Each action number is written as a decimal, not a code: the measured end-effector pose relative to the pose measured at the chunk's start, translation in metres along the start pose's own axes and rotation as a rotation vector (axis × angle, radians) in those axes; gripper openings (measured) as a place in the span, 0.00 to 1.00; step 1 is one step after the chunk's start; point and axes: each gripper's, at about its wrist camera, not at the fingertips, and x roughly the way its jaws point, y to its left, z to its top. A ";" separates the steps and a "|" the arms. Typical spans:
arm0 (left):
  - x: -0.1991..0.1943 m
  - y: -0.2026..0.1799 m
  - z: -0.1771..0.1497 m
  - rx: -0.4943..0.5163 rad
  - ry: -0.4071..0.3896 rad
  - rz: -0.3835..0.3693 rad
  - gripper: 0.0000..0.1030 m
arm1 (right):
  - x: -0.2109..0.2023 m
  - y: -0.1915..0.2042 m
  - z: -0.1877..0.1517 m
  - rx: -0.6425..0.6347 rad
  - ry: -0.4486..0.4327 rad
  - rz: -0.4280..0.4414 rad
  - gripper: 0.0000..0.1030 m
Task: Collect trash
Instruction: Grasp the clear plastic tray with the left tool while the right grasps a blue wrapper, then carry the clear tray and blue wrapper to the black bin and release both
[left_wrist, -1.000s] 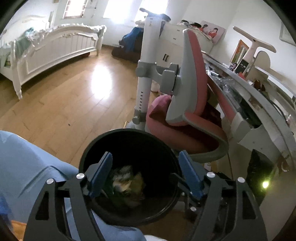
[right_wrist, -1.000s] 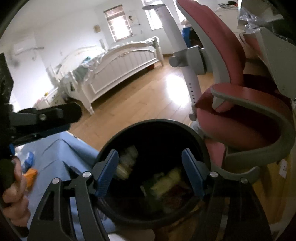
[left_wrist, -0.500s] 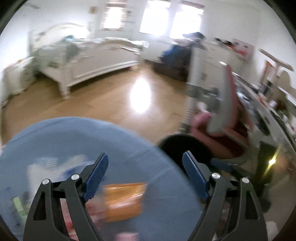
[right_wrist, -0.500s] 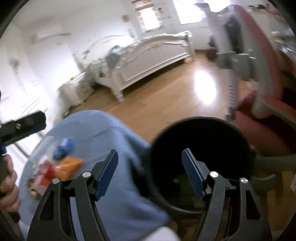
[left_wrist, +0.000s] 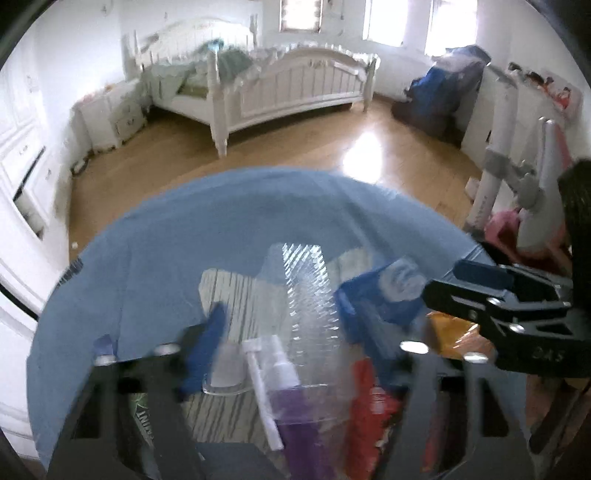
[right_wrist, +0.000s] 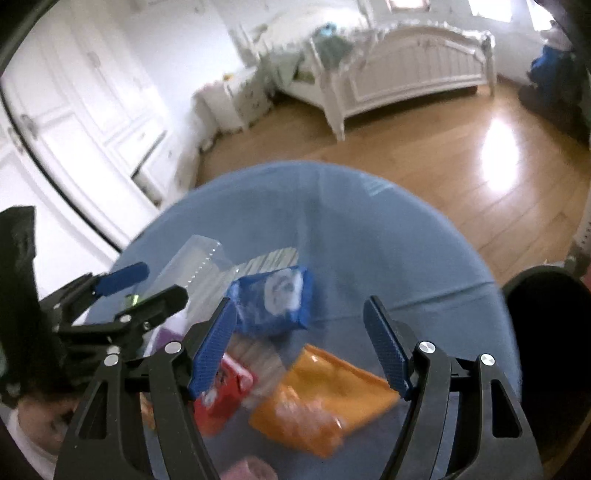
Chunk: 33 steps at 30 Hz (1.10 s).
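Note:
A round table with a blue cloth (left_wrist: 221, 229) (right_wrist: 388, 236) holds scattered trash. My left gripper (left_wrist: 291, 339) is open and empty over clear plastic packaging (left_wrist: 306, 291) and a purple-and-white pack (left_wrist: 288, 398). My right gripper (right_wrist: 301, 347) is open and empty above an orange wrapper (right_wrist: 325, 398), with a blue packet (right_wrist: 277, 299) (left_wrist: 380, 295) just beyond its left finger and a red wrapper (right_wrist: 221, 391) (left_wrist: 369, 410) below it. The black trash bin (right_wrist: 546, 332) stands off the table's right edge. Each gripper shows in the other's view.
A white bed (left_wrist: 280, 85) (right_wrist: 399, 70), a white nightstand (left_wrist: 110, 110) and wardrobe doors (right_wrist: 81, 122) stand across a wooden floor (left_wrist: 332, 147). A pink chair with a grey post (left_wrist: 517, 206) is at the right.
Both grippers have swung left, away from the black bin, and now hang over the trash on the blue table. Both stay open and empty.

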 end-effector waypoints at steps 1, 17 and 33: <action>0.006 0.005 -0.001 -0.017 0.020 -0.015 0.46 | 0.009 0.004 0.003 -0.010 0.029 -0.006 0.65; -0.048 0.008 0.005 -0.087 -0.184 -0.120 0.38 | -0.068 -0.001 -0.018 -0.021 -0.338 -0.117 0.20; -0.057 -0.155 0.019 0.121 -0.237 -0.415 0.38 | -0.200 -0.108 -0.106 0.103 -0.659 -0.666 0.20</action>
